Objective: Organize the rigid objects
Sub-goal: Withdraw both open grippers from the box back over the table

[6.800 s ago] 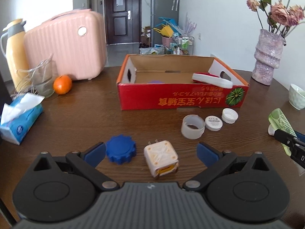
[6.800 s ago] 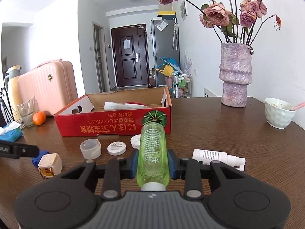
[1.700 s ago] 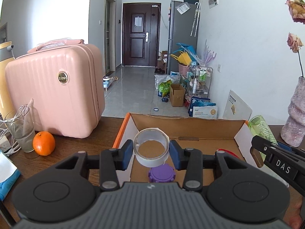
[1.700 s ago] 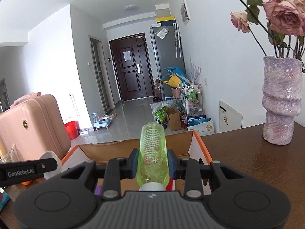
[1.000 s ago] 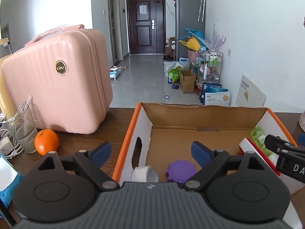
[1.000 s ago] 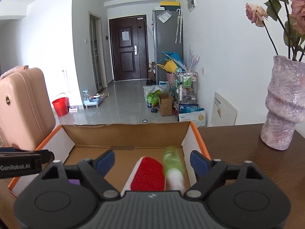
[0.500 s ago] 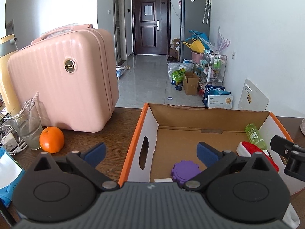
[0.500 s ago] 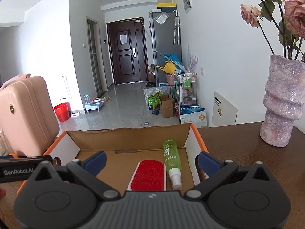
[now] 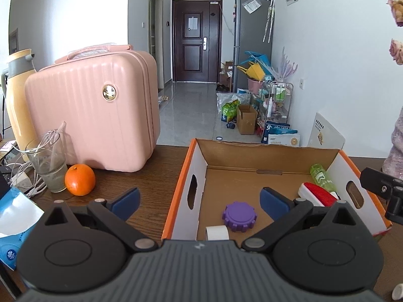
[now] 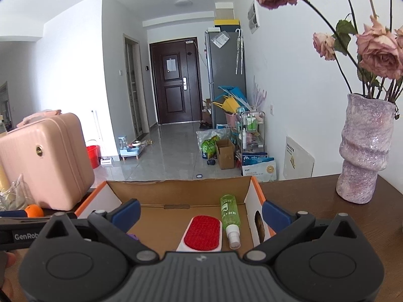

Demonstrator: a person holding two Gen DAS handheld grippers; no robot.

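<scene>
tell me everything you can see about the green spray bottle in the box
The green spray bottle is a slim cylinder of translucent green plastic with a printed label and a clear or whitish cap at one end. It lies on its side on the cardboard box's floor, near the right-hand wall, cap towards the camera and base towards the far wall. It lies right beside the red-topped white brush; whether they touch is unclear. Neither gripper holds it; the right gripper stands open, clear of it.

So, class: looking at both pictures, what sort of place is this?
Most likely someone's flat: a front door at the end of a tiled hallway, a fridge beside it, and a wooden table with a vase of roses.
</scene>
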